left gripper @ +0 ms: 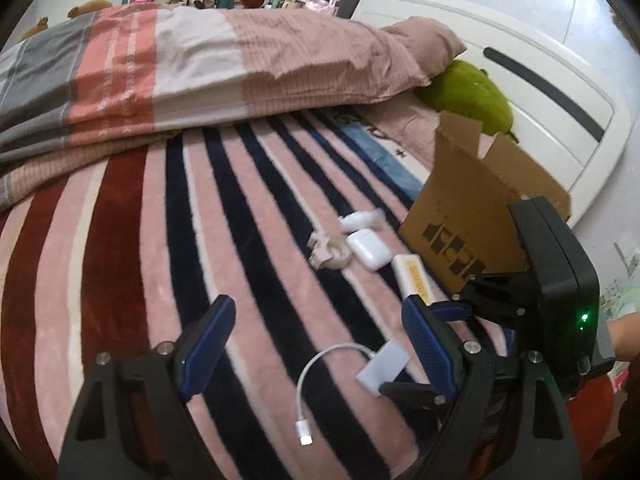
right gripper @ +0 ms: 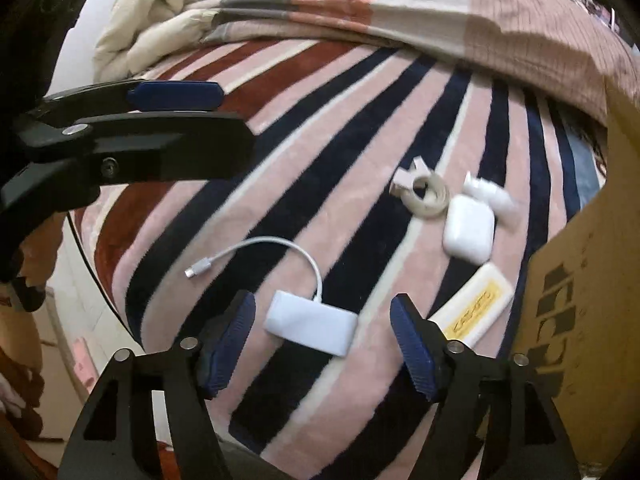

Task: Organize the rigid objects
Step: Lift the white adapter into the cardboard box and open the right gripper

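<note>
Right gripper [right gripper: 322,332] jaws spread, straddling white adapter [right gripper: 310,326]; left gripper [left gripper: 316,336] spread too; cardboard box [right gripper: 580,300] crowds right edge.

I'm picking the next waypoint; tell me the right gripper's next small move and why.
Probably ease the right gripper down and close on the white adapter: it lies loose on the blanket between the open jaws, with the cardboard box alongside.

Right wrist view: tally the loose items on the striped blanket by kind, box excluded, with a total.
White adapter with cable: 1
White earbud case: 1
White case with yellow label: 1
Coiled beige cable: 1
Small white item behind the earbud case, too blurred to name: 1
Total: 5
</note>
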### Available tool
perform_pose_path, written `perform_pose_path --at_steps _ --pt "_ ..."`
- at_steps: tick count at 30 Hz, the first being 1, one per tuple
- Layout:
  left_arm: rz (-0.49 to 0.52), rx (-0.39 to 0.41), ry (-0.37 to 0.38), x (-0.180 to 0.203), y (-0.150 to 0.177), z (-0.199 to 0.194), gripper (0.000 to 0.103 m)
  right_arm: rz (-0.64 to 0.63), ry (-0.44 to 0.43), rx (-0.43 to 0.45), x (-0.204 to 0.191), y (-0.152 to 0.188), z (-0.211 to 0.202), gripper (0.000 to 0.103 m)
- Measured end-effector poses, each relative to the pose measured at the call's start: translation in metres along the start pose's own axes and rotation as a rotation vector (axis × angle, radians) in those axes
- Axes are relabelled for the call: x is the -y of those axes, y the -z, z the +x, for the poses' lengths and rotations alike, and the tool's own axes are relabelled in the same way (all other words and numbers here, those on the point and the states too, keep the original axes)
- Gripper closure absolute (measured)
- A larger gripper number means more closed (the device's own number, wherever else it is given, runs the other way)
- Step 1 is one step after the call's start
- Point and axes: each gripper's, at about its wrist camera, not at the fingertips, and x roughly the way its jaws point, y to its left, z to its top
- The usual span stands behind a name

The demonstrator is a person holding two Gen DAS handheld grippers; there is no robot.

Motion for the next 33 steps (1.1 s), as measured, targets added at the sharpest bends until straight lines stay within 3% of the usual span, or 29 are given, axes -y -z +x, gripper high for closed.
perform_pose_path --at_steps 5,7,8,9,18,21,24,29,33 --pt "-0.016 -0.016 -0.01 -0.008 0.008 0.006 0.02 -0.012 -0.061 -0.08 -0.008 0.003 0.02 0.036" --pt "-0.019 -0.02 -0.018 -0.012 0.011 0.007 0.02 -0.004 -0.029 -0.106 -0.009 0.002 0.03 0.037" --pt "-0.02 -0.022 -0.02 -0.013 0.012 0.007 0.02 0.005 -0.001 -0.112 -0.009 0.002 0.034 0.048" --pt "-0.021 -0.024 -0.02 -0.014 0.013 0.007 0.02 0.01 0.019 -0.108 -0.009 0.001 0.035 0.048" --pt "-0.023 -0.039 0.104 -0.011 0.014 0.006 0.02 -0.115 0.08 0.079 -0.034 -0.009 -0.006 0.048" --pt "-0.027 -0.005 0.193 -0.001 0.003 -0.004 0.02 -0.14 0.07 0.14 -0.037 -0.017 -0.029 0.048" --pt "0.003 0.032 0.23 0.015 -0.014 -0.015 0.021 -0.162 0.076 0.205 -0.035 -0.019 -0.056 0.048" --pt "0.063 0.053 0.258 0.049 -0.04 -0.025 0.048 -0.148 0.119 0.295 -0.022 -0.028 -0.091 0.048" --pt "0.113 0.063 0.296 0.083 -0.062 -0.025 0.062 -0.102 0.142 0.34 0.0 -0.024 -0.116 0.048"
